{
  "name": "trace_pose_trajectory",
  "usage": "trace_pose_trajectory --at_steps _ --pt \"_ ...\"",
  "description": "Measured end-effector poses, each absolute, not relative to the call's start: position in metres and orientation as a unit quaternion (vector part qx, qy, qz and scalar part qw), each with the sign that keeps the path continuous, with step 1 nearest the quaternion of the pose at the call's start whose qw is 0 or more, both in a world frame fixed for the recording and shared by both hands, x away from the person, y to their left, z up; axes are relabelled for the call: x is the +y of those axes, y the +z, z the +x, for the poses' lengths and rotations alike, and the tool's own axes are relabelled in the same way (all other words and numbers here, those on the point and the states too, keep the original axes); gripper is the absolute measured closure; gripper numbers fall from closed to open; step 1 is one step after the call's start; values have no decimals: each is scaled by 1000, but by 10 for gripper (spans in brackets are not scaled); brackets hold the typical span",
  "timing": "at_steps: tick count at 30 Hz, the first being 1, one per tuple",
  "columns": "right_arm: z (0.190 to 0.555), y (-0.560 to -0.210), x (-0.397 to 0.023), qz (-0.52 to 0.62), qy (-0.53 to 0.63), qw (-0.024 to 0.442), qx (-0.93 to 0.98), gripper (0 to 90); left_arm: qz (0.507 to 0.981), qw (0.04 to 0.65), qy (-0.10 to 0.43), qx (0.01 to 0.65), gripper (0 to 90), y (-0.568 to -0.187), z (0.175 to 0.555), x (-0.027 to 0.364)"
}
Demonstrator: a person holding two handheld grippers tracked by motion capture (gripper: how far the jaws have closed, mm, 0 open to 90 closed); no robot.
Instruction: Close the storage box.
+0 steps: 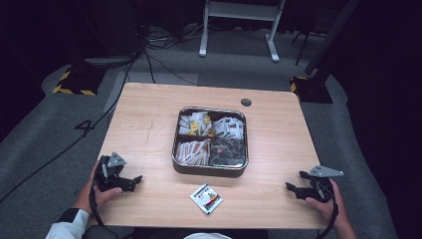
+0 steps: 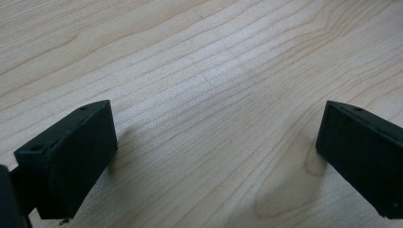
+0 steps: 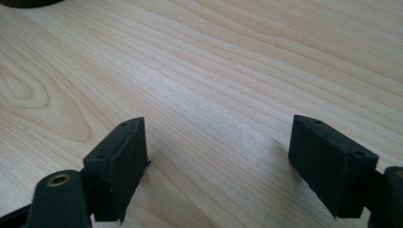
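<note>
Jaws of both the left gripper point(image 1: 130, 182) and right gripper point(image 1: 294, 189) gape wide over bare wood-grain table point(image 1: 149, 124). Between them, a square metal tray point(image 1: 211, 171) (four compartments) holds packets and sachets; one sachet point(image 1: 206, 198) lies just before it.

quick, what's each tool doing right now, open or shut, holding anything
Left tool: open, holding nothing, jaws wide apart over bare table.
Right tool: open, holding nothing, also over bare table.
</note>
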State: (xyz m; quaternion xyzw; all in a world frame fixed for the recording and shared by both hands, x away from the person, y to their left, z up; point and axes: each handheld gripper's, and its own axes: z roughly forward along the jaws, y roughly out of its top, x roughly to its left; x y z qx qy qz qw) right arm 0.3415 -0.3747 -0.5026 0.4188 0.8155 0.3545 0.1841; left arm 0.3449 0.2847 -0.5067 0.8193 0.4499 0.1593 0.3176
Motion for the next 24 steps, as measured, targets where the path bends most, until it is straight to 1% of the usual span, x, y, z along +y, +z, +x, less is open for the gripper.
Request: trace_pose_trajectory --at_steps 24 --pt "343 -504 -373 443 354 199 800 210 820 317 159 448 1 -507 345 285"
